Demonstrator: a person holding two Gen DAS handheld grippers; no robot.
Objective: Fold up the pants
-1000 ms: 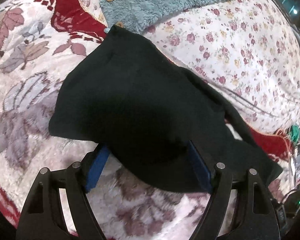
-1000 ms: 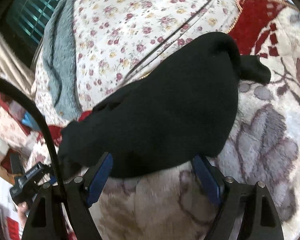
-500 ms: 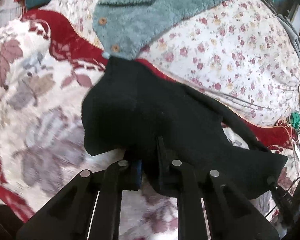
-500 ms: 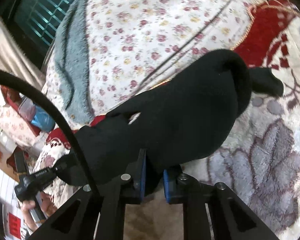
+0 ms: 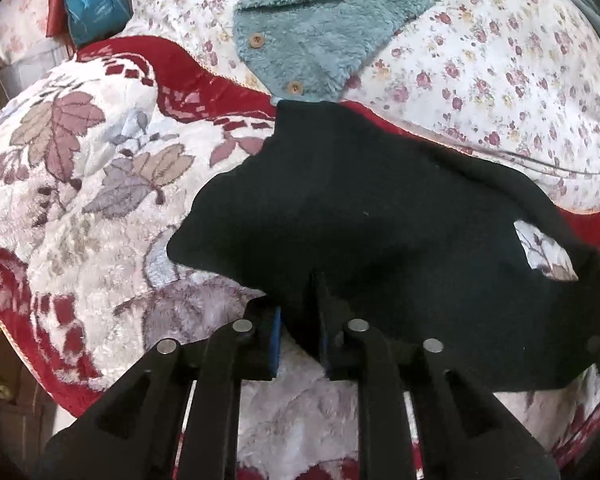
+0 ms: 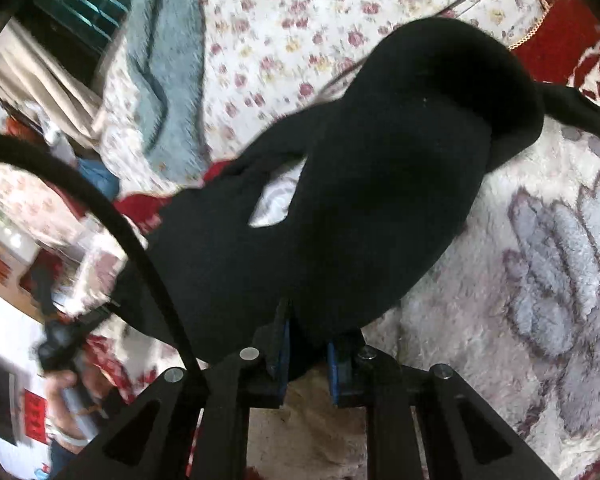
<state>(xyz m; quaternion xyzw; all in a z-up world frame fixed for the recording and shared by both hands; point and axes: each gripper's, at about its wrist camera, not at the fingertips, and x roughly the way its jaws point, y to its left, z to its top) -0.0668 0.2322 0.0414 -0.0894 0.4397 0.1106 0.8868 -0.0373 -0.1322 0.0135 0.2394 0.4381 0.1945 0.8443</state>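
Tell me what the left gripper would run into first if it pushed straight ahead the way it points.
The black pants: the left gripper is already shut on their near edge. Beyond them likely the teal fleece garment, though depth is unclear.

The left gripper (image 5: pixel 298 326) has its jaws drawn nearly together, pinching a fold of the black pants (image 5: pixel 380 232). The right gripper (image 6: pixel 306 350) pinches another edge of the pants likewise, jaws narrowly parted around the fabric.
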